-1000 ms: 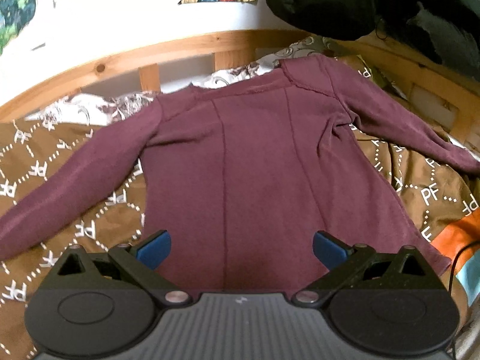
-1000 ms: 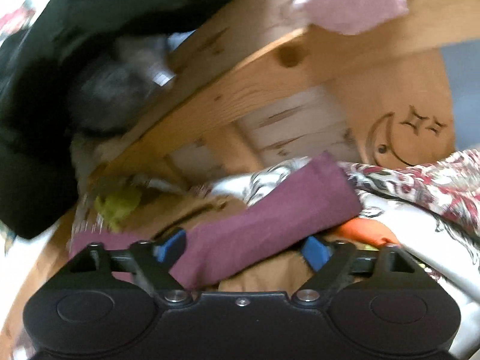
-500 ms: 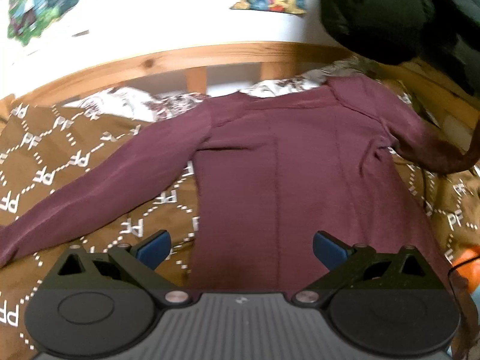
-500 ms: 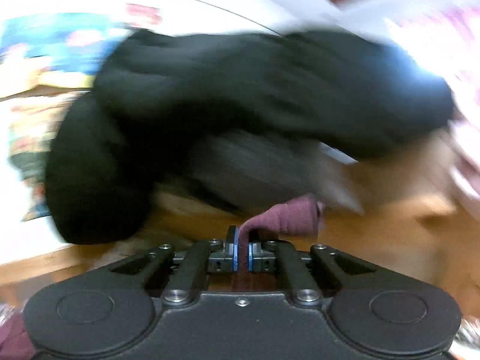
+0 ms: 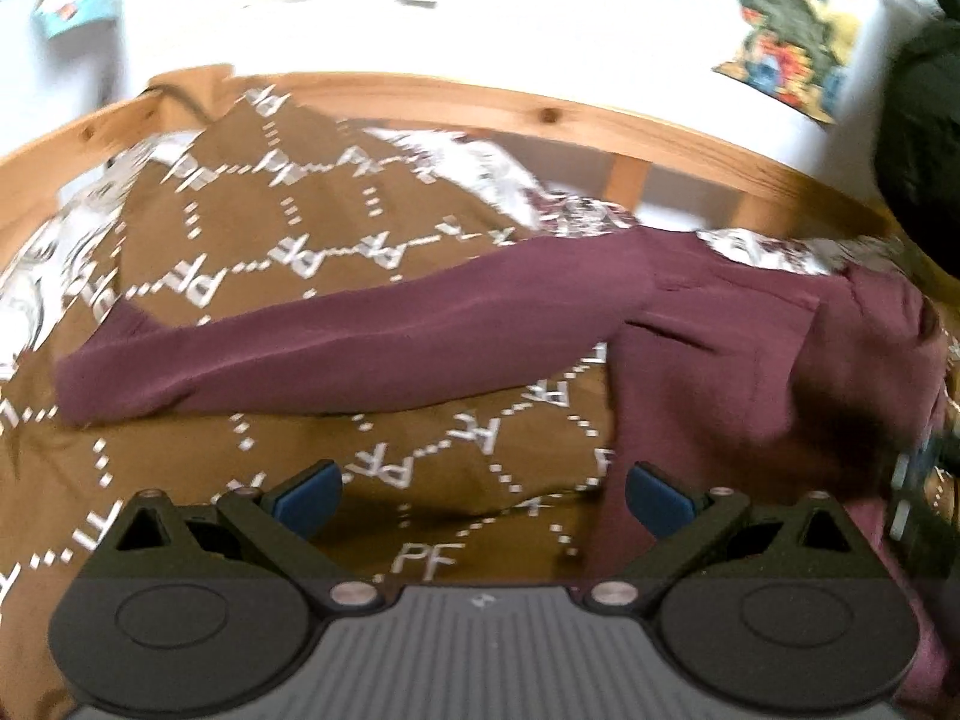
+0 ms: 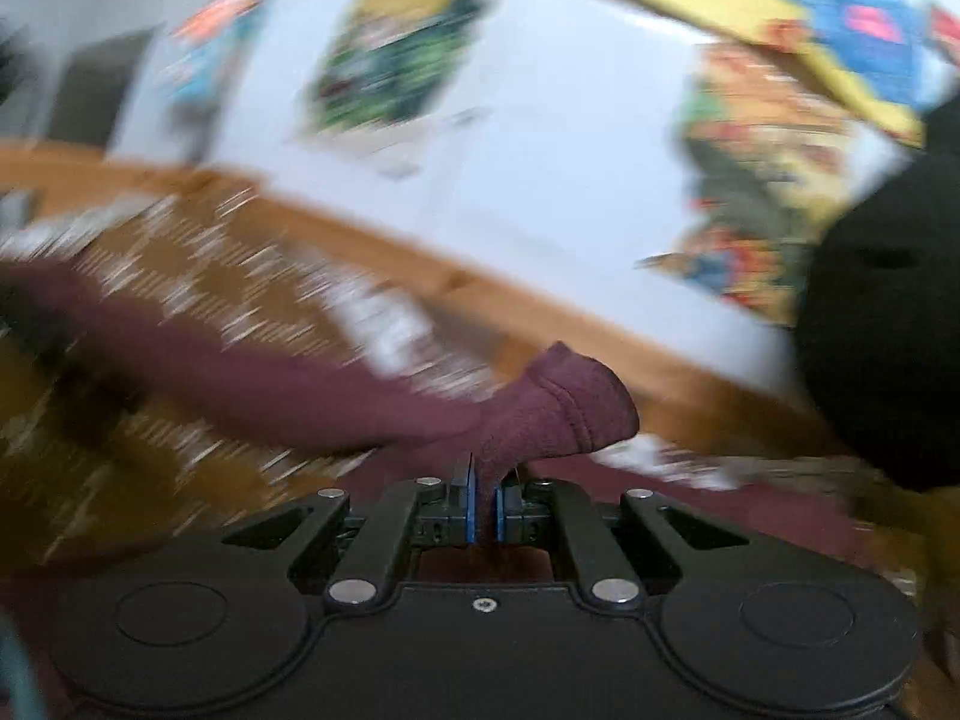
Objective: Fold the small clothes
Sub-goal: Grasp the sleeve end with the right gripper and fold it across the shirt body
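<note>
A maroon long-sleeved shirt (image 5: 708,360) lies on a brown patterned blanket (image 5: 252,252). Its left sleeve (image 5: 336,348) stretches flat toward the left. My left gripper (image 5: 483,495) hovers open above the blanket, just left of the shirt's body, with nothing between its blue pads. My right gripper (image 6: 483,504) is shut on the cuff of the other sleeve (image 6: 558,414), which bulges out above the pads. In the left wrist view that lifted sleeve (image 5: 864,360) is folded over the shirt's right side, and part of the right gripper (image 5: 918,486) shows at the right edge.
A wooden bed rail (image 5: 540,120) curves along the far side of the blanket. Behind it a white wall holds colourful posters (image 5: 780,54). A black bundle of cloth (image 6: 888,336) hangs at the right. Floral bedding (image 5: 480,174) peeks out under the blanket.
My right gripper shut on the sleeve cuff and swung it leftward over the shirt. My left gripper slid left, off the shirt's hem and over the blanket, still open.
</note>
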Demonstrator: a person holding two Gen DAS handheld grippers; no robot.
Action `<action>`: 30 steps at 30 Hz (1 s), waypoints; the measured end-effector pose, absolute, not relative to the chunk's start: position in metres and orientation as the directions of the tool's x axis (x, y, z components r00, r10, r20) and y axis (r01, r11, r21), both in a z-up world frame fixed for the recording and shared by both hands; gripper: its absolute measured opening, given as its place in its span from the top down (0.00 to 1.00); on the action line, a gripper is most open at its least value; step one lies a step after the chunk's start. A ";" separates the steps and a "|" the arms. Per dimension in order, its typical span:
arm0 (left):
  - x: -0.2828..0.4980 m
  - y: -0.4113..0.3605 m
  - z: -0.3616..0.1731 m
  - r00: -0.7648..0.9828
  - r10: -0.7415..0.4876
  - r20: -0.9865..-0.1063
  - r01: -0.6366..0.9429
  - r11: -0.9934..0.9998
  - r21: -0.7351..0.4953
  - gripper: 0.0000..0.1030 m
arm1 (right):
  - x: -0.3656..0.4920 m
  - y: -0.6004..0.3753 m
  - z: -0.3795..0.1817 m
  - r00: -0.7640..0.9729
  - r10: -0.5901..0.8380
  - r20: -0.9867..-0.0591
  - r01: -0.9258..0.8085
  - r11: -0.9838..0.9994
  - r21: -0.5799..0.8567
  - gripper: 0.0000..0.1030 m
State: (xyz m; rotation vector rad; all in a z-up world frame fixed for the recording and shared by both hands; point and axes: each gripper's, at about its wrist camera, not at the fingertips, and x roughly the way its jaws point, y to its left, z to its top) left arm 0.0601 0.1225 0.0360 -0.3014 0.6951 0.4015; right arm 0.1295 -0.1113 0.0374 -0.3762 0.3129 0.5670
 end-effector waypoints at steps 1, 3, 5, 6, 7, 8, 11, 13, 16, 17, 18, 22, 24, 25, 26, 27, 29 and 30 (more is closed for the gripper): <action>0.060 0.125 0.034 0.692 0.259 -0.674 -0.462 0.876 -0.138 0.01 | 0.119 -0.104 0.033 0.777 0.478 -0.410 -0.602 0.755 -0.261 0.95; 0.060 0.128 0.031 0.683 0.261 -0.682 -0.472 0.871 -0.138 0.01 | 0.101 -0.091 0.022 0.731 0.503 -0.462 -0.655 0.706 -0.269 0.95; 0.062 0.125 0.030 0.677 0.261 -0.688 -0.470 0.873 -0.131 0.01 | 0.097 -0.084 0.011 0.683 0.514 -0.518 -0.698 0.668 -0.258 0.93; 0.064 0.123 0.029 0.676 0.259 -0.690 -0.465 0.876 -0.127 0.01 | 0.096 -0.081 0.010 0.662 0.520 -0.540 -0.714 0.656 -0.243 0.89; 0.065 0.119 0.029 0.676 0.257 -0.691 -0.460 0.880 -0.122 0.01 | 0.093 -0.083 0.007 0.642 0.528 -0.556 -0.728 0.649 -0.223 0.85; 0.066 0.115 0.029 0.677 0.254 -0.690 -0.452 0.884 -0.118 0.01 | 0.093 -0.082 0.007 0.630 0.533 -0.565 -0.734 0.647 -0.208 0.75; 0.072 0.104 0.029 0.688 0.247 -0.683 -0.428 0.898 -0.107 0.01 | 0.090 -0.100 0.010 0.616 0.554 -0.560 -0.734 0.662 -0.153 0.44; 0.077 0.096 0.028 0.694 0.240 -0.678 -0.408 0.908 -0.097 0.01 | 0.087 -0.118 0.017 0.620 0.567 -0.543 -0.719 0.688 -0.102 0.34; 0.088 0.083 0.023 0.710 0.200 -0.675 -0.364 0.925 -0.109 0.01 | 0.094 -0.141 0.027 0.660 0.557 -0.505 -0.665 0.746 -0.046 0.21; 0.093 0.079 0.021 0.714 0.179 -0.677 -0.347 0.930 -0.121 0.01 | 0.098 -0.151 0.029 0.688 0.534 -0.492 -0.630 0.775 -0.040 0.19; 0.097 0.075 0.018 0.716 0.158 -0.680 -0.331 0.934 -0.131 0.01 | 0.104 -0.160 0.030 0.712 0.511 -0.482 -0.596 0.802 -0.032 0.17; 0.115 0.050 -0.003 0.685 0.112 -0.720 -0.270 0.957 -0.107 0.01 | 0.136 -0.199 0.025 0.812 0.358 -0.460 -0.412 0.911 -0.019 0.15; 0.120 0.036 -0.013 0.662 0.099 -0.743 -0.237 0.968 -0.082 0.01 | 0.151 -0.217 0.019 0.856 0.258 -0.447 -0.308 0.951 -0.042 0.17; 0.121 0.030 -0.019 0.649 0.098 -0.754 -0.225 0.972 -0.067 0.01 | 0.161 -0.229 0.014 0.871 0.201 -0.447 -0.248 0.968 -0.049 0.18; 0.121 0.025 -0.023 0.638 0.101 -0.763 -0.220 0.974 -0.055 0.01 | 0.171 -0.236 0.007 0.877 0.161 -0.453 -0.204 0.978 -0.047 0.20; 0.121 0.021 -0.027 0.626 0.108 -0.772 -0.217 0.975 -0.040 0.01 | 0.179 -0.246 0.002 0.882 0.119 -0.457 -0.153 0.988 -0.037 0.27; 0.121 0.014 -0.034 0.600 0.129 -0.789 -0.208 0.978 0.001 0.01 | 0.194 -0.265 -0.005 0.888 0.067 -0.455 -0.077 0.997 -0.004 0.36; 0.122 0.012 -0.037 0.591 0.133 -0.796 -0.200 0.980 0.016 0.01 | 0.202 -0.272 -0.007 0.892 0.050 -0.450 -0.051 0.999 0.011 0.39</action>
